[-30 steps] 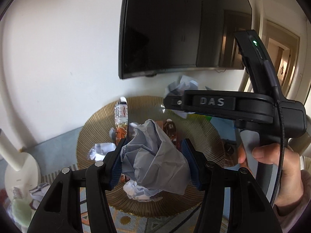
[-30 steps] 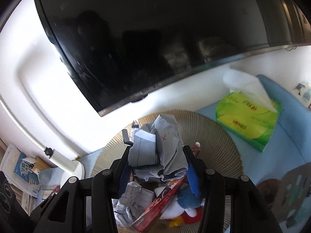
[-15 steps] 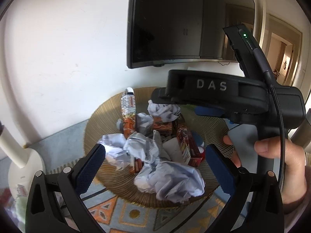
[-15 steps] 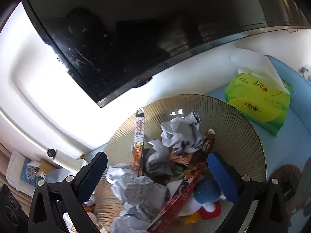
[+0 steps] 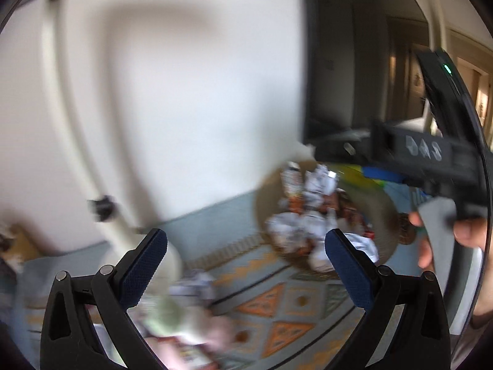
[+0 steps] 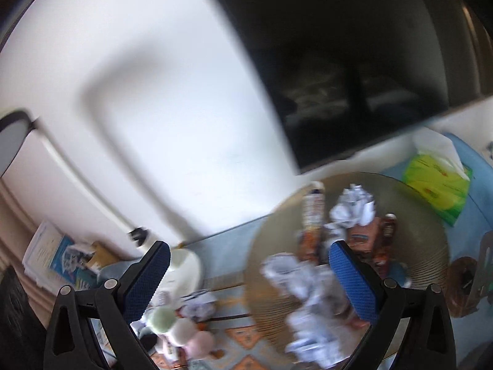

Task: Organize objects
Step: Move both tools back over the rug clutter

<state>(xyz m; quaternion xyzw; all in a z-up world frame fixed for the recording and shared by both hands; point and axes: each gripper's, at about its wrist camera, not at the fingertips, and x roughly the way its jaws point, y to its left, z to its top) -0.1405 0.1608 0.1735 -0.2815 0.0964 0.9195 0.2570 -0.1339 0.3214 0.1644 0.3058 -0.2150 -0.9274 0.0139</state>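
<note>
Presently both frames were motion-blurred. The left tool [image 5: 245, 252] stood wide, its jaws having just been opening, nothing between its textured blue pads. The right tool [image 6: 249, 268] likewise stood wide, jaws just opened, empty. The round ribbed woven tray [image 6: 425, 215] lay at 3 o'clock of the right tool, holding crumpled paper balls [image 6: 354, 206] and printed cartons. A green tissue pack [image 6: 437, 186] sat beyond at 2 o'clock. A hand [image 5: 462, 237] gripped the right tool's grey handle.

White wall [image 5: 185, 77] behind a dark television [image 6: 354, 61] — patterned cloth [image 5: 277, 302] covers the table.
</note>
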